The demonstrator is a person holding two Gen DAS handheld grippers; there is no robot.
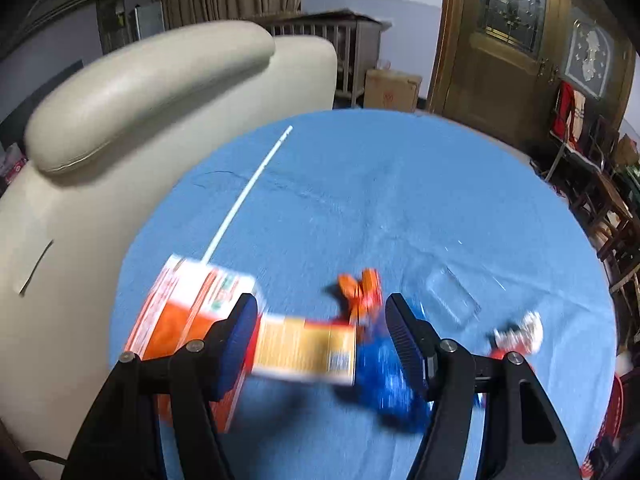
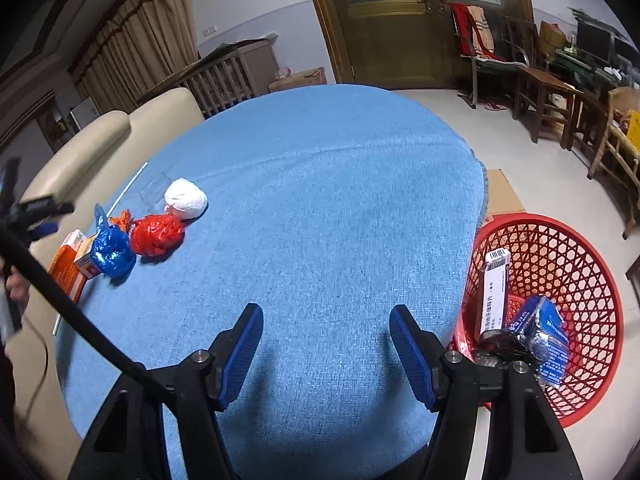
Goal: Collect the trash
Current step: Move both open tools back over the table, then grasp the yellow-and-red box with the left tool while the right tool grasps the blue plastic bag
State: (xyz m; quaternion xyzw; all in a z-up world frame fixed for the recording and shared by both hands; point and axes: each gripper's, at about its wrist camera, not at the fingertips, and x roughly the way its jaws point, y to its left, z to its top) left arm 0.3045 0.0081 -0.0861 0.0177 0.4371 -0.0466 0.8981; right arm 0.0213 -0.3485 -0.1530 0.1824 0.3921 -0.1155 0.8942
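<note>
Left gripper fingers apart (empty) over carton

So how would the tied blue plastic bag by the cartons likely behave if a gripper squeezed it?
The blue bag looks crinkled and puffy, so it would probably crush and feel light. Its glossy film may slip between pads. Its rounded shape might roll a little if nudged.

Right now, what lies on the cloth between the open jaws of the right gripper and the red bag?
Nothing: in the right wrist view, only bare blue cloth stretches from the right gripper to the red bag.
</note>
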